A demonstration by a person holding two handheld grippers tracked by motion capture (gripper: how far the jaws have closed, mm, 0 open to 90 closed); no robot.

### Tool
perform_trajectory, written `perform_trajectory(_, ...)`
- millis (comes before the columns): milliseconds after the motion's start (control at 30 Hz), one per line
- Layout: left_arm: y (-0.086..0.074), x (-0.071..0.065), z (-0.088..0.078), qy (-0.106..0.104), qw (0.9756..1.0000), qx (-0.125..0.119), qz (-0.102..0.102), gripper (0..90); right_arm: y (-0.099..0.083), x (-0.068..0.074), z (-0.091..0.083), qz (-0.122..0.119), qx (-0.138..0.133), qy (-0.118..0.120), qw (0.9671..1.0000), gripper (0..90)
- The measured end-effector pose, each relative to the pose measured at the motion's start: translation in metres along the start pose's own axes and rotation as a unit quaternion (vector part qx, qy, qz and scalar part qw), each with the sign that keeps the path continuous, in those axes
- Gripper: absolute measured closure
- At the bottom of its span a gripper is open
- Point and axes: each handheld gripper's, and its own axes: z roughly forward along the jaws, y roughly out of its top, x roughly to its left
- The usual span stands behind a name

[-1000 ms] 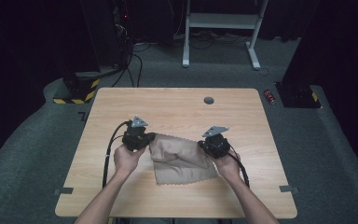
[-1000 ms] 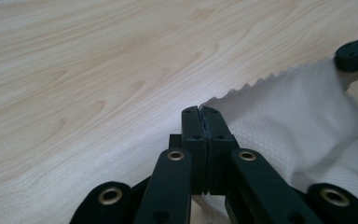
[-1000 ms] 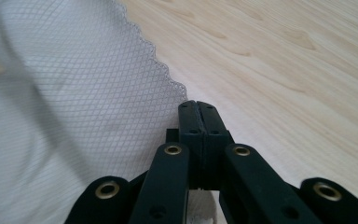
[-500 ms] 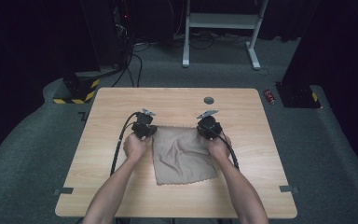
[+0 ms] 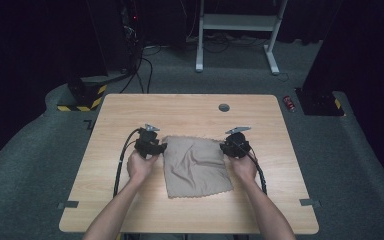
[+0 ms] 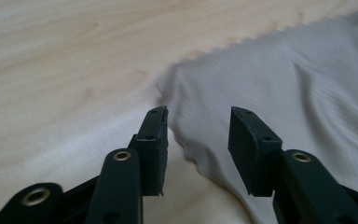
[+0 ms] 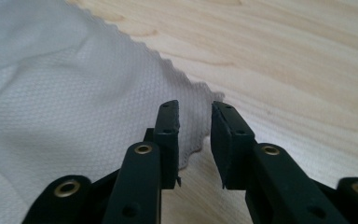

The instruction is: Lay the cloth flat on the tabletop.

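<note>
A beige cloth (image 5: 195,162) with a scalloped edge lies spread flat on the wooden table (image 5: 190,112). My left gripper (image 5: 161,147) sits at the cloth's far left corner, low over the table. Its jaws have just been opening; in the left gripper view the gripper (image 6: 198,114) stands open with the cloth (image 6: 284,79) corner lying loose between the pads. My right gripper (image 5: 223,147) is at the far right corner. Its jaws have also just been opening, and the right gripper view shows the gripper (image 7: 195,108) open over the cloth's (image 7: 74,93) edge without pressing on it.
A round dark grommet (image 5: 224,107) is set in the table's far side. Black cables (image 5: 122,160) trail from each gripper toward the person. On the floor beyond are a red can (image 5: 291,102), a white desk frame (image 5: 237,30) and a yellow-black striped base (image 5: 82,97).
Both hands moved away from the person and down, drawing the cloth out flat on the table. Both grippers went from shut on the cloth's corners to open, letting it go.
</note>
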Motion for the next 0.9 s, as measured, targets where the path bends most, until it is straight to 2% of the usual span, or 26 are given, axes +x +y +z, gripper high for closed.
perform_trajectory(133, -0.015, -0.009, -0.005, -0.007, 0.9998, 0.012, 0.014, 55.2, 0.000, -0.002, 0.007, 0.016, 0.005, -0.004, 0.9999, 71.8)
perform_trajectory(200, -0.023, -0.012, -0.007, -0.004, 0.9997, 0.014, 0.018, 54.6, 0.002, -0.002, 0.013, 0.015, 0.006, -0.011, 0.9998, 89.4)
perform_trajectory(267, -0.031, -0.012, -0.010, -0.005, 0.9997, 0.015, 0.016, 54.6, 0.003, -0.002, 0.014, 0.011, 0.008, -0.011, 0.9999, 89.9)
perform_trajectory(300, -0.035, -0.012, -0.011, -0.007, 0.9998, 0.016, 0.013, 54.6, 0.007, -0.001, 0.014, 0.006, 0.018, -0.021, 0.9996, 90.0)
perform_trajectory(333, -0.037, -0.012, -0.012, -0.006, 0.9998, 0.017, 0.012, 55.0, 0.014, 0.000, 0.015, -0.012, 0.016, -0.049, 0.9986, 90.0)
perform_trajectory(367, -0.039, -0.012, -0.013, -0.007, 0.9998, 0.017, 0.009, 55.0, 0.014, 0.000, 0.015, -0.012, 0.016, -0.049, 0.9986, 90.0)
perform_trajectory(433, -0.043, -0.011, -0.016, -0.009, 0.9998, 0.015, 0.007, 55.4, 0.018, -0.004, 0.014, 0.007, 0.011, -0.047, 0.9988, 89.9)
perform_trajectory(500, -0.047, -0.013, -0.018, -0.012, 0.9998, 0.017, 0.001, 55.5, 0.020, -0.005, 0.013, 0.013, 0.005, -0.052, 0.9985, 87.3)
perform_trajectory(533, -0.048, -0.014, -0.019, -0.013, 0.9998, 0.017, 0.000, 55.4, 0.020, -0.006, 0.012, 0.014, 0.003, -0.051, 0.9986, 80.9)
perform_trajectory(600, -0.052, -0.016, -0.024, -0.021, 0.9997, 0.014, 0.004, 55.0, 0.018, -0.003, 0.006, 0.015, -0.003, -0.044, 0.9989, 75.6)
perform_trajectory(633, -0.057, -0.022, -0.030, -0.029, 0.9995, 0.010, 0.006, 54.6, 0.011, 0.002, -0.005, 0.007, -0.012, -0.038, 0.9992, 73.8)
perform_trajectory(733, -0.064, -0.028, -0.037, -0.039, 0.9992, 0.007, 0.009, 54.5, 0.003, 0.007, -0.015, -0.006, -0.018, -0.029, 0.9994, 73.4)
perform_trajectory(767, -0.069, -0.033, -0.041, -0.046, 0.9988, 0.008, 0.013, 54.7, -0.012, 0.014, -0.027, -0.020, -0.016, -0.008, 0.9997, 73.3)
perform_trajectory(800, -0.072, -0.036, -0.044, -0.053, 0.9984, 0.009, 0.015, 54.7, -0.012, 0.014, -0.027, -0.020, -0.016, -0.008, 0.9997, 73.3)
perform_trajectory(867, -0.079, -0.044, -0.048, -0.065, 0.9976, 0.013, 0.022, 57.1, -0.028, 0.022, -0.038, -0.034, -0.016, 0.010, 0.9993, 72.5)
perform_trajectory(900, -0.082, -0.047, -0.049, -0.069, 0.9972, 0.015, 0.026, 58.5, -0.033, 0.024, -0.041, -0.033, -0.016, 0.017, 0.9992, 72.2)
